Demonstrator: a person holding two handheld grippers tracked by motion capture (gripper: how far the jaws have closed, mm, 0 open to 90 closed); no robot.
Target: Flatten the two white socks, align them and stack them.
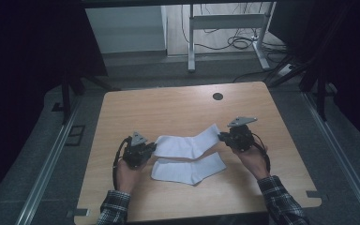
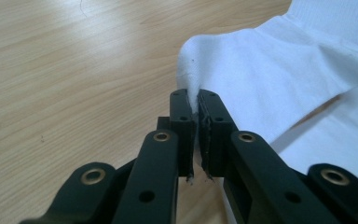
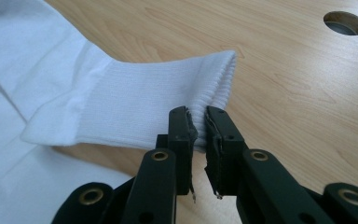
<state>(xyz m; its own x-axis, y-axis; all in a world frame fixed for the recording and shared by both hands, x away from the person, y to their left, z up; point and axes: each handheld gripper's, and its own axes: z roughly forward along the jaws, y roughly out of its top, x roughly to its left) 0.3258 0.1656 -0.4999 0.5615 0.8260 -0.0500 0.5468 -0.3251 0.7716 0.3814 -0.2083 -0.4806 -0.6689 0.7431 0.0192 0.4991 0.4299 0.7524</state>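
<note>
1. Presently, the wooden table [image 1: 168, 112] carries two white socks, lying near its front edge.
2. Far sock [image 1: 187, 144]: just behind the near sock [image 1: 190, 171].
3. Left gripper [image 1: 146, 151]: jaws clenched on the far sock's toe.
4. Right gripper [image 1: 224, 137]: jaws clenched on its cuff.

In the left gripper view the pinched toe edge of the upper sock [image 2: 270, 70] is hidden between the closed jaws of the left gripper [image 2: 195, 100], and the lower sock [image 2: 340, 135] is cut off by the right and bottom edges. In the right gripper view the cuff corner is covered by the jaws of the right gripper [image 3: 200, 119], and the hole in the tabletop [image 3: 345, 23] is nearly clipped by the top edge. In the high view the person's sleeves [image 1: 114, 206] are cut off at the bottom edge, and the room behind the tabletop [image 1: 122, 117] is too dark to be made out.
</note>
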